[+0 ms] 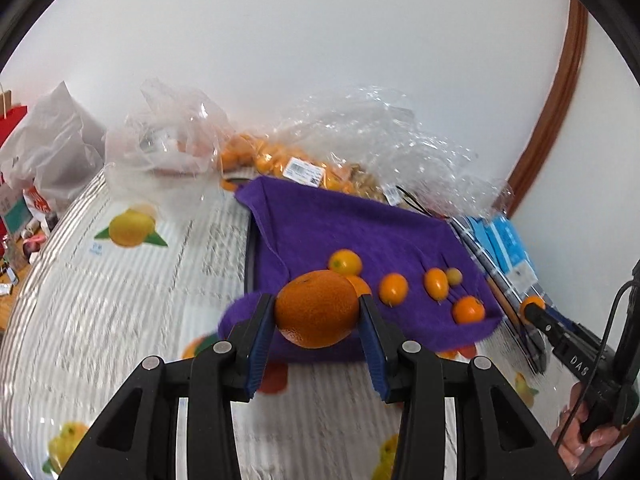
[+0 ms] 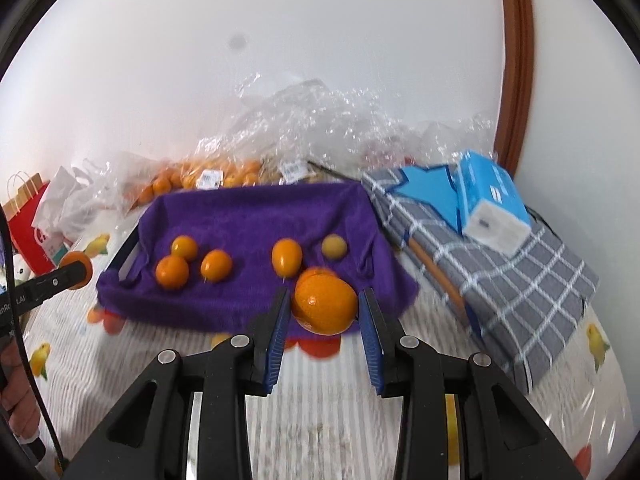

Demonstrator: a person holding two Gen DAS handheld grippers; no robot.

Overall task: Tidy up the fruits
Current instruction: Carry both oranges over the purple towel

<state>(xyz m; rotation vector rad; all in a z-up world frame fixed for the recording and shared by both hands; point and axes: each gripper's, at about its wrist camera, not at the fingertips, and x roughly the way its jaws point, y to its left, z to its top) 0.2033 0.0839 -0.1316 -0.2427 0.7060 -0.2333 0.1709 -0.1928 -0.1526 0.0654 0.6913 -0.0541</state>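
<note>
The left gripper (image 1: 318, 310) had its jaws pinching a large orange (image 1: 317, 309), held above the near edge of a purple towel (image 1: 352, 228) draped over a tray. The right gripper (image 2: 323, 306) likewise had its jaws clamped on another orange (image 2: 325, 304), raised over the towel's front edge. On the towel lay 5 small fruits: 3 round orange ones (image 2: 172, 272) at its left, an oval kumquat (image 2: 286, 256) near the middle, and a paler yellowish one (image 2: 334, 246) beside it. Behind the towel, clear plastic bags (image 2: 224, 176) held more orange fruit against the white wall. To the right, a blue tissue pack (image 2: 494, 204) rested on a grey checked cloth (image 2: 520, 276). The table (image 1: 120, 312) wore a striped cover printed with fruit pictures. A hand (image 1: 580, 432) gripped the right tool's handle.
</note>
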